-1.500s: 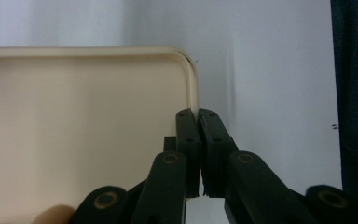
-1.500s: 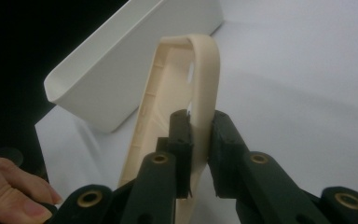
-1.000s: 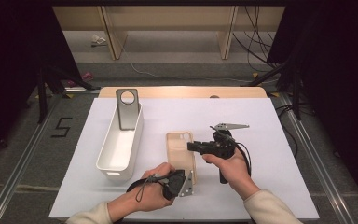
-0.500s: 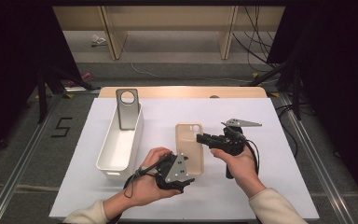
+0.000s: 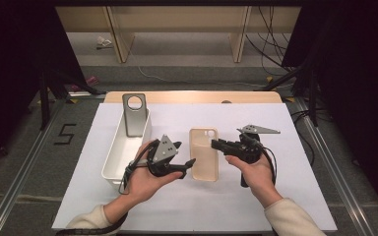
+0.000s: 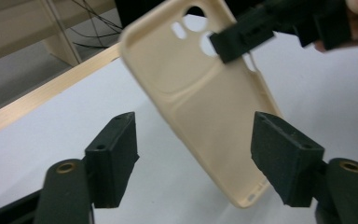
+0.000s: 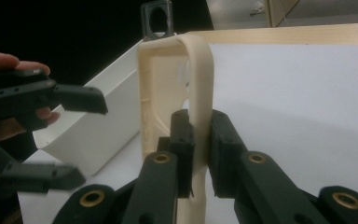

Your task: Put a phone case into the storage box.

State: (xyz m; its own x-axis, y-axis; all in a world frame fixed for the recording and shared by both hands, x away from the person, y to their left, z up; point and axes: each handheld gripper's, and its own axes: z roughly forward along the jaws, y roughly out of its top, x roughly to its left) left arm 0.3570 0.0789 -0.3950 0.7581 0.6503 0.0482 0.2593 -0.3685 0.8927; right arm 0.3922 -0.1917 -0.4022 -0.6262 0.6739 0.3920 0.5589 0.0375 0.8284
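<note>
A beige phone case (image 5: 204, 155) hangs just above the white table cover (image 5: 285, 196), its camera cut-outs at the far end. My right gripper (image 5: 214, 144) is shut on its right long edge; the right gripper view shows both pads clamped on the rim (image 7: 198, 70). My left gripper (image 5: 184, 156) sits to the case's left, tipped up in the hand. Its jaws have just opened off the case and eased slightly back in. In the left gripper view they (image 6: 193, 130) stand wide, with the case (image 6: 200, 93) beyond them and untouched.
A long white bin (image 5: 113, 162) lies left of the hands. A grey phone case with a round hole (image 5: 134, 115) leans upright in its far end. The table's wooden far edge (image 5: 192, 97) runs behind, with shelving legs and cables on the floor beyond.
My left gripper let go of the case's near end, opened, and moved left and up. The case, held by the right gripper, shifted slightly right and away.
</note>
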